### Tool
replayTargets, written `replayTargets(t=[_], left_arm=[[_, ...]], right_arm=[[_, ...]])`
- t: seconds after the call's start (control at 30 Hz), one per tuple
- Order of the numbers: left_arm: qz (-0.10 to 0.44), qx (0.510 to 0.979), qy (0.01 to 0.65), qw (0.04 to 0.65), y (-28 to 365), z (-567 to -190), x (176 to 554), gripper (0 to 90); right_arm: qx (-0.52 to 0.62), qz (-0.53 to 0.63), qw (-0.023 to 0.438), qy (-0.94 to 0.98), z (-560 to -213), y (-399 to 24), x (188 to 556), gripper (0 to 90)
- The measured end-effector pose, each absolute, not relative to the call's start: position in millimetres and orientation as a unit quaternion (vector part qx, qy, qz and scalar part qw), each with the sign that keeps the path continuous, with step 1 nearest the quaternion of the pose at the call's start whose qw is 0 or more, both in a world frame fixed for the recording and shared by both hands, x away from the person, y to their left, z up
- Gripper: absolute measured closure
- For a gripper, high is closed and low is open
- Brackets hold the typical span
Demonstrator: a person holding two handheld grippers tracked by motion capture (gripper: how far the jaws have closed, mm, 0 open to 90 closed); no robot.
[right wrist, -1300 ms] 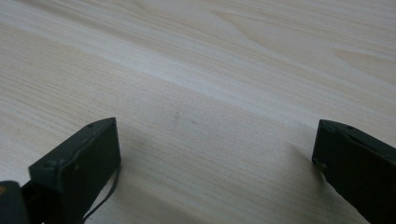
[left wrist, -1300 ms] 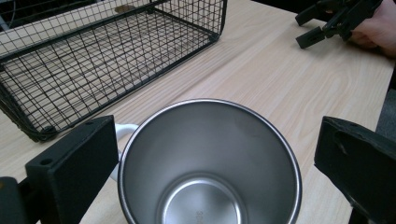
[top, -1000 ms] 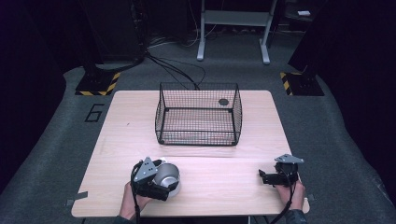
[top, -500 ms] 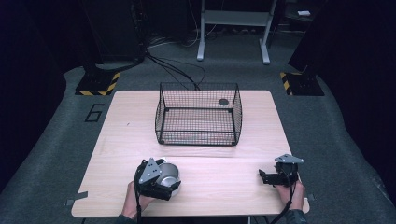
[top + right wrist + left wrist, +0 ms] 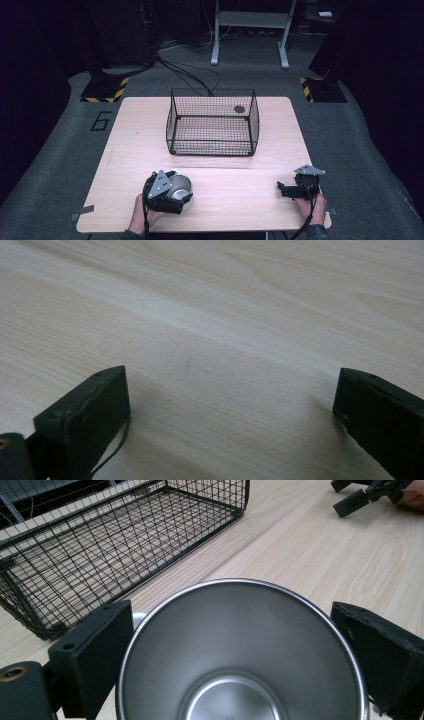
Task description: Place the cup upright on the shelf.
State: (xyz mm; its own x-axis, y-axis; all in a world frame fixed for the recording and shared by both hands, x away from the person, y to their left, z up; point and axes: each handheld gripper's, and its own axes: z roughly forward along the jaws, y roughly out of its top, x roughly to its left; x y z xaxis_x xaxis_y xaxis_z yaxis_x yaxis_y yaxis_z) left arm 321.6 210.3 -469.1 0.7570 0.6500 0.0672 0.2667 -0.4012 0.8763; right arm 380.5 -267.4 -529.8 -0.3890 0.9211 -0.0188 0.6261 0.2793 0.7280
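Observation:
A steel cup (image 5: 180, 186) sits near the front left of the wooden table (image 5: 130, 150). My left gripper (image 5: 181, 193) is shut on it. In the left gripper view the cup (image 5: 240, 650) opens toward the camera, empty, with a black jaw pressed against each side. My right gripper (image 5: 281, 190) rests low at the front right, pointing left, open with nothing in it. In the right gripper view its jaws stand wide apart over bare wood (image 5: 225, 340). The right gripper (image 5: 367, 495) also appears far off in the left gripper view.
A black wire basket (image 5: 212, 131) stands at the middle back of the table, open on top; a small dark disc (image 5: 239, 109) lies at its far right corner. The basket (image 5: 100, 555) is just beyond the cup. Dark floor and cables surround the table.

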Motion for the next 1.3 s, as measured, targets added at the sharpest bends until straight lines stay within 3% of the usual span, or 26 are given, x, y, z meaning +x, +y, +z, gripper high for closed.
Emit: replayTargets(t=[0.73,1.3], left_arm=[[0.198,0.806,0.284,0.479,215,-455,329,6.5],[0.194,0.8,0.273,0.498,217,-415,343,6.5]], right_arm=[[0.505,0.324,0.227,0.767,-530,-267,381,1.5],[0.514,0.328,0.218,0.762,-530,-267,381,1.4]])
